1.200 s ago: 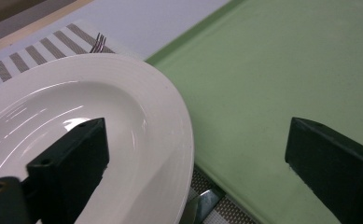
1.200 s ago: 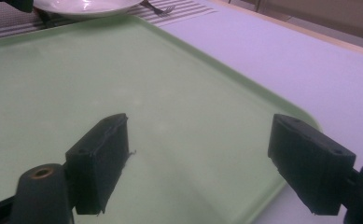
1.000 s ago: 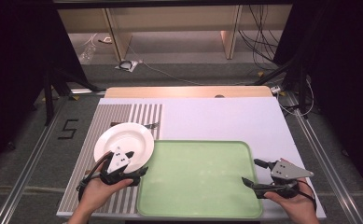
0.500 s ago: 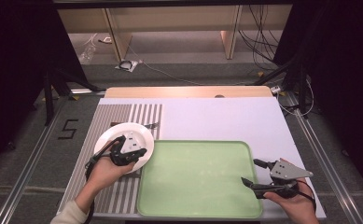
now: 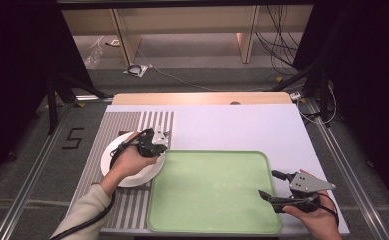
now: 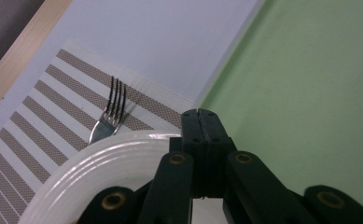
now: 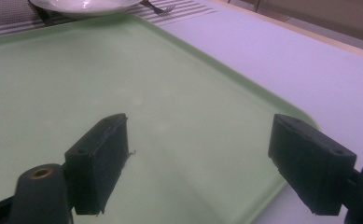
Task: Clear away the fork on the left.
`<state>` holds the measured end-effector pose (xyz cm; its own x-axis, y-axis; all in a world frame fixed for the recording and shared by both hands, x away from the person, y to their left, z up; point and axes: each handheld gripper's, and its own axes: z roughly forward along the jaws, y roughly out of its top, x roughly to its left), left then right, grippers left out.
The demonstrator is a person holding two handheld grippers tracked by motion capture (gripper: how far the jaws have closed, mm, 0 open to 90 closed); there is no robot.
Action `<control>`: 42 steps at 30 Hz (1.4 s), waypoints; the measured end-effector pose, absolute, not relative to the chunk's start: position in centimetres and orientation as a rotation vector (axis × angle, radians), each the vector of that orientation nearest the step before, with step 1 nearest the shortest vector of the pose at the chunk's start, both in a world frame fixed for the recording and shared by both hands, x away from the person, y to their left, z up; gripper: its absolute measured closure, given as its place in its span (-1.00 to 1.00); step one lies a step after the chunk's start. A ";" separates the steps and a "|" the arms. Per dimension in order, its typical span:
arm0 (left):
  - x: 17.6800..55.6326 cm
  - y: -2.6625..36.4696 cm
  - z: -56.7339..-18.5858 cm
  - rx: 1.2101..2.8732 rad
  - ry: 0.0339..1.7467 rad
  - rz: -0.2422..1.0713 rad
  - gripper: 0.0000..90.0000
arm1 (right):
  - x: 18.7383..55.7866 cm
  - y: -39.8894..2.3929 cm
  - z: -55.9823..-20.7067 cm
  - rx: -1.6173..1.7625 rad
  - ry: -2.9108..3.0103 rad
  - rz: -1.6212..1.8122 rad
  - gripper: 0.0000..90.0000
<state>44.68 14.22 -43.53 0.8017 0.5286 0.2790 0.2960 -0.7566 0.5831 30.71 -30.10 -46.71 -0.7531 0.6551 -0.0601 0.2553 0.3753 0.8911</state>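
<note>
A white plate point(image 5: 134, 177) lies on the striped placemat point(image 5: 132, 122), left of the green tray point(image 5: 212, 195). My left gripper point(image 5: 163, 145) reaches across the plate to its far right rim. Its jaws are shut tight with nothing between them, and in the left gripper view point(image 6: 201, 126) they hover just over the plate's rim point(image 6: 100, 163). A metal fork point(image 6: 111, 109) lies on the placemat just beyond the plate, its handle end hidden under the rim. My right gripper point(image 5: 267, 183) rests open over the tray's near right corner, empty between its jaws point(image 7: 198, 158).
The green tray point(image 7: 123, 84) has nothing on it. A pale mat point(image 5: 232, 125) covers the table behind and to the right of the tray. The plate point(image 7: 83, 4) and fork point(image 7: 158, 8) show at the far end of the right gripper view.
My left hand has moved away from me, from the plate's near edge to its far right rim, and its jaws have gone from open to shut. The right gripper has stayed put.
</note>
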 end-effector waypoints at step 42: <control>53.8 12.3 -47.0 2.663 0.743 0.546 1.00 | 30.8 -30.2 -46.9 0.785 2.247 1.343 -0.53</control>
